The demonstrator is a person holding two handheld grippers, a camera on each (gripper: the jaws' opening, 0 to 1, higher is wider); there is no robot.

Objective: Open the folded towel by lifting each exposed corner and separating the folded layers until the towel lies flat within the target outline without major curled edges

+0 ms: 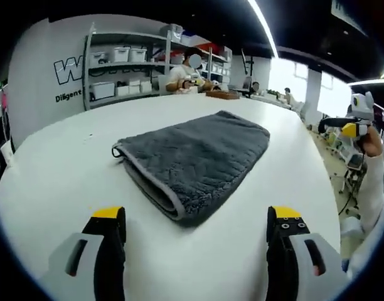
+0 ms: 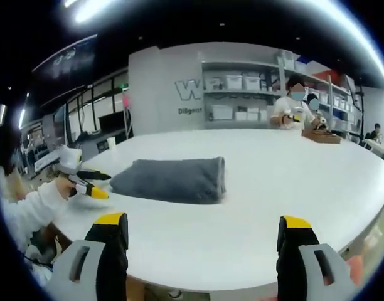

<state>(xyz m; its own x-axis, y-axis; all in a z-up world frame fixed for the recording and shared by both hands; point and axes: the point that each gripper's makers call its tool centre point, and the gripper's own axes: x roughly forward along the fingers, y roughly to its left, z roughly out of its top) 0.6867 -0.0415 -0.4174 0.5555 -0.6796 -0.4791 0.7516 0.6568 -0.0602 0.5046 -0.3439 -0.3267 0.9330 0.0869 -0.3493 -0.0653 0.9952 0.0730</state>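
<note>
Towel (image 1: pixel 195 160) folded — both tools wide, apart.

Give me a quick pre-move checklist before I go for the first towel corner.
1. Towel still folded, layers stacked: ok, nothing opened yet.
2. Left claw open, holding nothing: ok.
3. Right claw open, holding nothing: ok.
4. Corner with hanging loop exposed on the towel's near side: ok.
5. Table around towel free of obstacles: ok.
6. Target outline marked on table: cannot tell.
</note>
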